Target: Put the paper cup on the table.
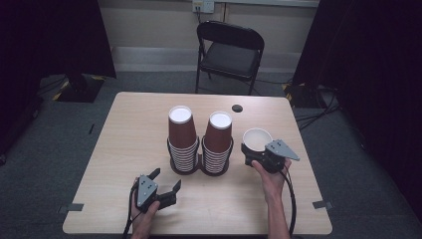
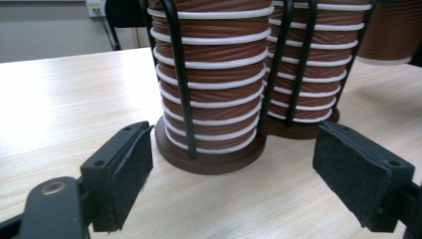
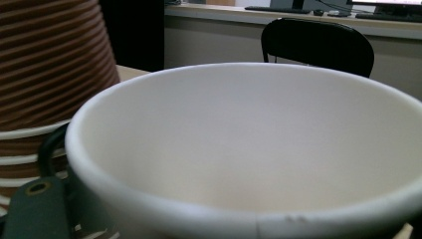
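Two stacks of upside-down brown ribbed paper cups, the left stack point(image 1: 182, 135) and the right stack point(image 1: 218, 138), stand in a black wire holder point(image 1: 199, 168) at mid table. In the left gripper view the same stacks point(image 2: 214, 74) rise close ahead on the holder's round brown base point(image 2: 209, 160). My left gripper point(image 1: 165, 179) lies near the front edge, just left of the holder, open and holding nothing point(image 2: 239, 172). My right gripper point(image 1: 255, 151) is shut on a single upright cup point(image 1: 257, 139) to the right of the stacks. The cup's white inside point(image 3: 259, 139) faces that gripper's camera.
A black folding chair point(image 1: 229, 50) stands beyond the table's far edge. A small black round spot point(image 1: 237, 108) sits on the table point(image 1: 129, 129) near its far side. Grey tape marks point(image 1: 322, 204) lie at the front corners. Dark curtains hang at both sides.
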A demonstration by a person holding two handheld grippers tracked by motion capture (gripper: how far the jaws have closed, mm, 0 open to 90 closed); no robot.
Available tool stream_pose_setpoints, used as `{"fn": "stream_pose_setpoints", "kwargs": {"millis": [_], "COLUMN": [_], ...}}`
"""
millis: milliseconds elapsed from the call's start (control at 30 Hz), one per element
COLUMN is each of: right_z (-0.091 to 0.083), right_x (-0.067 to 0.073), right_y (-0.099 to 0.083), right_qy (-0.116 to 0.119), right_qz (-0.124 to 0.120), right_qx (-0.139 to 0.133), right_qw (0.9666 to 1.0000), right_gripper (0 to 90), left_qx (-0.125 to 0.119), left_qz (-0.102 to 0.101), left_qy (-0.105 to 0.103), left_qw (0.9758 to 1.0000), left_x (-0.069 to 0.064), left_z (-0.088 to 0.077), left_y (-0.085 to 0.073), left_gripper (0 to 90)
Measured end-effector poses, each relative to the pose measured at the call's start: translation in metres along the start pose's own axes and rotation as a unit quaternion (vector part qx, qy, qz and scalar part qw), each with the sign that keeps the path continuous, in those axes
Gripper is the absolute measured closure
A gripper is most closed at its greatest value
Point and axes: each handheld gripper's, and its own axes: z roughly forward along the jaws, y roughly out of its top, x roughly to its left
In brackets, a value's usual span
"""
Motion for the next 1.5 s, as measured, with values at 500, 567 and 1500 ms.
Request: {"fn": "stream_pose_setpoints", "kwargs": {"millis": [500,567,1500], "right_z": [0.023,0.028,0.035], "right_x": [-0.022,-0.024,-0.026], "right_y": [0.001,-0.002,-0.036], "right_qy": [-0.009,-0.008,0.007], "right_qz": [0.021,0.023,0.043], "right_qx": [0.018,0.027,0.078], "right_qw": [0.9996,0.9994,0.996], "right_gripper": [11.8,11.4,10.5], "left_qx": [-0.004,-0.006,-0.012], "left_qz": [0.013,0.014,0.01], "left_qy": [0.01,0.01,0.022], "left_qw": [0.9999,0.9998,0.9996], "left_x": [-0.003,-0.004,-0.002], "left_z": [-0.001,-0.001,-0.003], "left_y": [0.0,-0.001,-0.001], "left_gripper": [15.9,16.0,16.3]}}
